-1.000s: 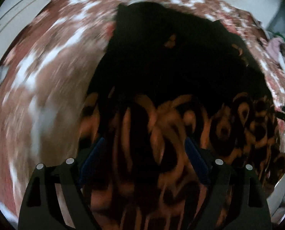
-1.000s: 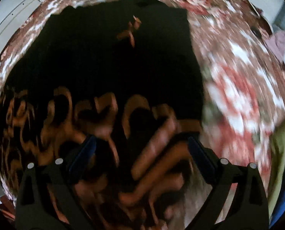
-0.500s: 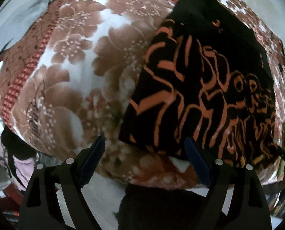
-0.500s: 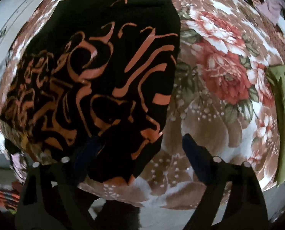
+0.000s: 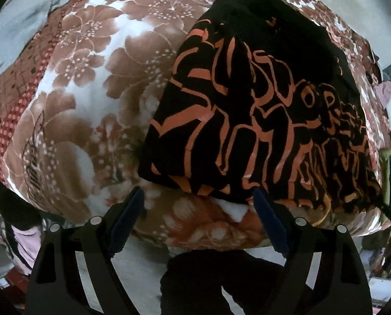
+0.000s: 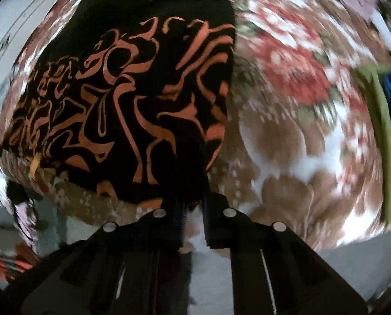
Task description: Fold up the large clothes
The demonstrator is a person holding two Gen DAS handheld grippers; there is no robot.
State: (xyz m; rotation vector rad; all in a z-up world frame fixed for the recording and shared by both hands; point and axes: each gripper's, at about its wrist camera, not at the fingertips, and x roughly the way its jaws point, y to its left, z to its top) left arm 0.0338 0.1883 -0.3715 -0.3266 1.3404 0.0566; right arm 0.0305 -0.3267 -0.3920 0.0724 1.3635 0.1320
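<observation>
**Near hem, two corners**

The floral bed carries my black-and-orange garment right of centre, hem nearest. My right gripper has shut on its lower-right corner (blurred); my left gripper hangs wide, empty, beside the lower-left corner.

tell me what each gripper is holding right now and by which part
The right gripper is shut at the near corner of the black shirt, though blur hides whether cloth is pinched. The left gripper is open and holds nothing.
</observation>
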